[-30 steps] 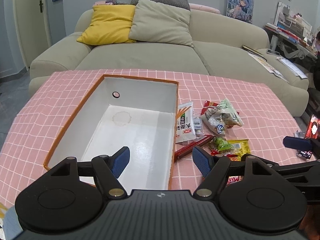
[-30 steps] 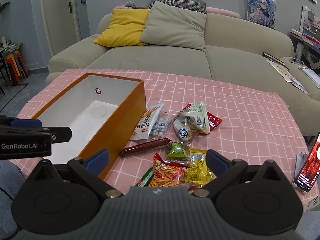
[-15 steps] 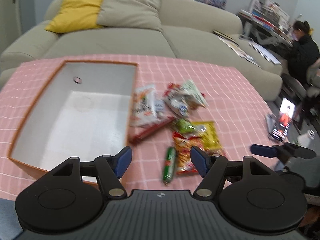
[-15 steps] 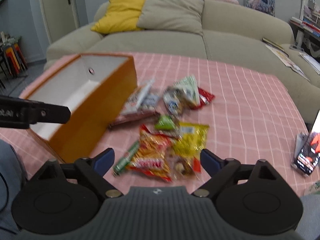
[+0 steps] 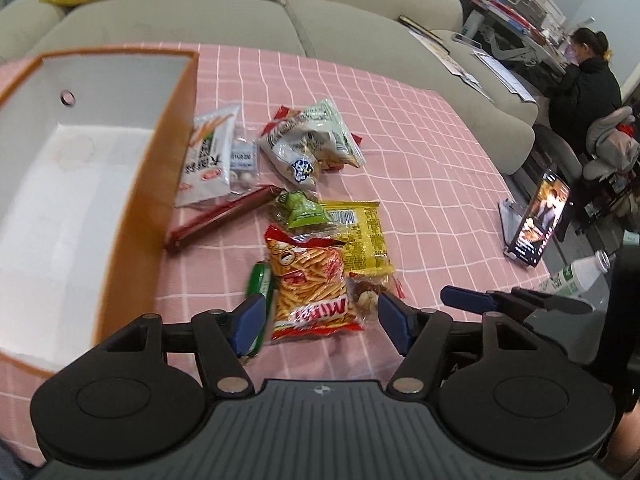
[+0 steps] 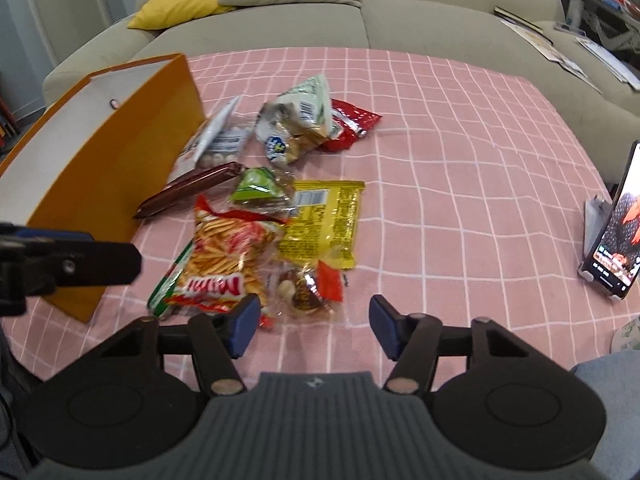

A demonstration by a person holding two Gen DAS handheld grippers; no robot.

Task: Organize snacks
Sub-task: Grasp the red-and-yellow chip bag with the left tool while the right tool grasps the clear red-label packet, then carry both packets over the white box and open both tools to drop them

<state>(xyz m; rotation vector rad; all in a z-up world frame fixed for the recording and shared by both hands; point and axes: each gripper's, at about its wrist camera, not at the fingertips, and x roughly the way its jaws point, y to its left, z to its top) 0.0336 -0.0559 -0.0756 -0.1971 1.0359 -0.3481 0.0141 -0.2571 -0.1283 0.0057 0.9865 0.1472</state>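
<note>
An open orange box [image 5: 176,152] with a white inside stands on the left of the pink checked table; it also shows in the right wrist view [image 6: 120,184]. Right of it lies a pile of snacks: a red-orange stick-snack bag [image 5: 312,284] [image 6: 224,256], a yellow packet [image 5: 360,236] [image 6: 324,220], a green stick [image 5: 260,288], a small green pack [image 6: 256,184], a dark red sausage [image 5: 224,216] and white bags [image 5: 308,148]. My left gripper [image 5: 320,320] is open, just above the near end of the stick-snack bag. My right gripper [image 6: 310,326] is open over a clear nut packet [image 6: 304,292].
A phone on a stand [image 5: 536,220] [image 6: 616,240] plays video at the table's right edge. A plastic bottle [image 5: 576,276] lies beyond it. A beige sofa [image 6: 360,20] with cushions stands behind the table. A seated person [image 5: 584,80] is at far right.
Both grippers have moved right and forward, from facing the box to hovering low over the snack pile. Both stay open and empty.
</note>
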